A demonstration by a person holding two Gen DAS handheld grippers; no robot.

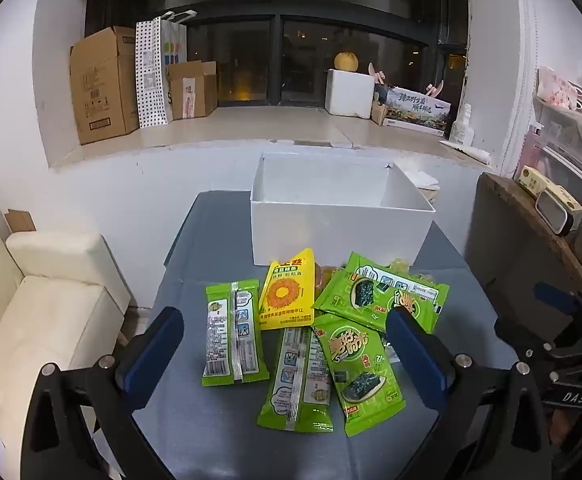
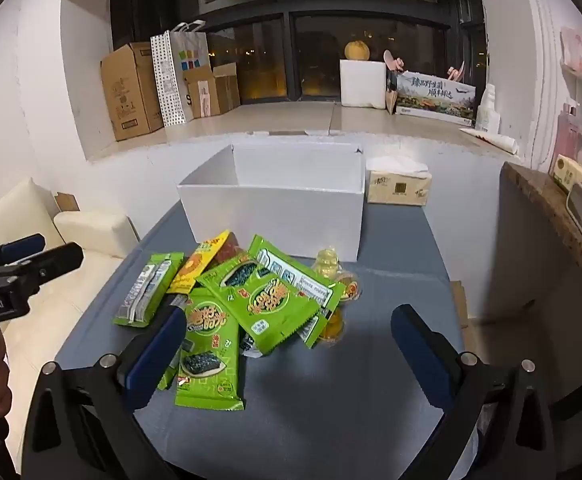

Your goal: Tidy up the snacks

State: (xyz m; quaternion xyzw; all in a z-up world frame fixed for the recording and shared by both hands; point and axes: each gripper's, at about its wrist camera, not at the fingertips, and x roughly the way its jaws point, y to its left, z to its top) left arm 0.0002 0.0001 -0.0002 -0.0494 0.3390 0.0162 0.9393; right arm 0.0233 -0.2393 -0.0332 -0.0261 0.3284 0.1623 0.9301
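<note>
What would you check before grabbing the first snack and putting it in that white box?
1. Left gripper open, nothing held: ok.
2. Right gripper open, nothing held: ok.
3. White box open on top, no snacks visible inside: ok.
4. Green packets each lying free: not ok, several overlap.
5. Yellow packet reachable: ok, fully exposed in the left view.
6. Jelly cups clear of packets: not ok, partly tucked under one.
</note>
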